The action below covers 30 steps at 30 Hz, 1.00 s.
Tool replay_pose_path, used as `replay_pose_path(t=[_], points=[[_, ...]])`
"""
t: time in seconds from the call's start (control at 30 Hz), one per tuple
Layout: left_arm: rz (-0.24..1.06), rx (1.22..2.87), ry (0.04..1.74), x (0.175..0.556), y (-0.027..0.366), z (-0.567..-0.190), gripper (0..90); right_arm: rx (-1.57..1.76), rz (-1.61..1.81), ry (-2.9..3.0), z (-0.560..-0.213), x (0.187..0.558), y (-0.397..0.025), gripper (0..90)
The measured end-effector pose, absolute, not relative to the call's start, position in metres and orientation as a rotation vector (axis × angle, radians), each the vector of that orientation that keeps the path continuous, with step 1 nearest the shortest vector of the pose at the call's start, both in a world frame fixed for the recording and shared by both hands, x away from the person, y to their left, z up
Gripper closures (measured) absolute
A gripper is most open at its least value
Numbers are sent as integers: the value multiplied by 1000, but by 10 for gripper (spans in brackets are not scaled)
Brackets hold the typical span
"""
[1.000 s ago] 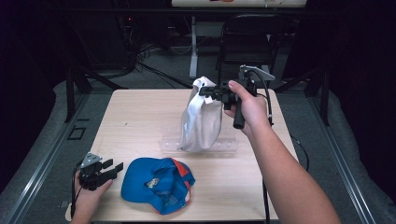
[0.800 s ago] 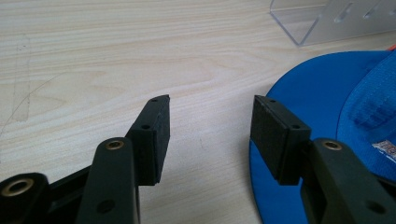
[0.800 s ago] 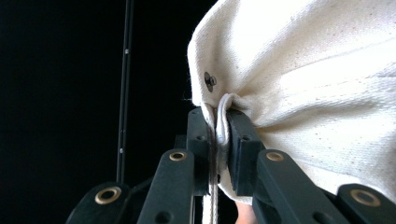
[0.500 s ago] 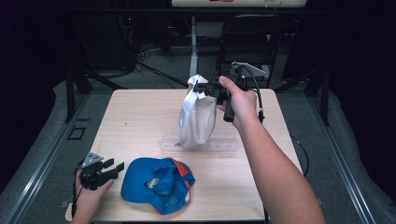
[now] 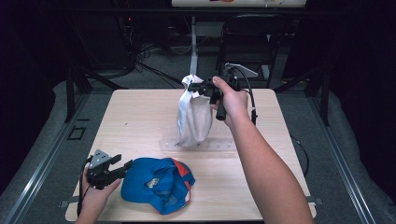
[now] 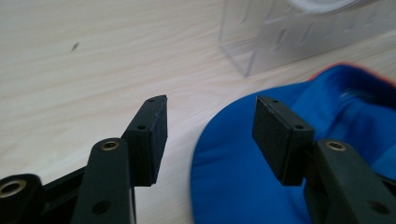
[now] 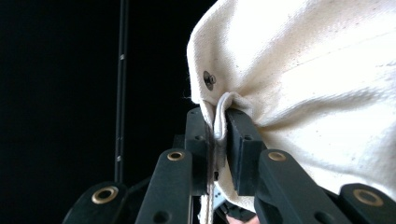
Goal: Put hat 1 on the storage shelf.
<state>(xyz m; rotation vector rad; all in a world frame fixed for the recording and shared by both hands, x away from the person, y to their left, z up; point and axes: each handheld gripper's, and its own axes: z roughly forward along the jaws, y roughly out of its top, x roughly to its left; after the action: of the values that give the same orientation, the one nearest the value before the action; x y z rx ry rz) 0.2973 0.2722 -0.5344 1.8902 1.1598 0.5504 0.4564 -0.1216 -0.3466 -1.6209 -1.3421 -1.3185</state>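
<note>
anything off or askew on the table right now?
Nothing damaged or spilled. The blue cap lies upside down near the front edge, its inside facing up, beside the open left gripper. The white cap hangs crumpled from the shut right gripper, over a clear stand.

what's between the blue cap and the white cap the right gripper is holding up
In the high view, a clear plastic stand on bare wood lies between the blue cap and the white cap; the left gripper view shows its near corner.
</note>
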Motion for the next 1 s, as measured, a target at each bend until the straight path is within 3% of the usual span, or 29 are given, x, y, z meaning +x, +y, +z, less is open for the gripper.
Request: replay_pose_path(t=[0.37, 0.53, 0.6, 1.0], points=[[469, 1953, 936, 310, 196, -501, 473, -1585, -1329, -1321, -353, 456, -107, 792], [478, 2019, 875, 320, 160, -498, 538, -1589, -1329, -1324, -352, 456, -109, 787], [507, 2039, 874, 325, 149, -498, 604, -1589, -1332, -1325, -352, 456, -110, 785], [589, 2110, 852, 338, 126, -504, 784, -1576, -1336, -1330, -352, 453, -108, 778]])
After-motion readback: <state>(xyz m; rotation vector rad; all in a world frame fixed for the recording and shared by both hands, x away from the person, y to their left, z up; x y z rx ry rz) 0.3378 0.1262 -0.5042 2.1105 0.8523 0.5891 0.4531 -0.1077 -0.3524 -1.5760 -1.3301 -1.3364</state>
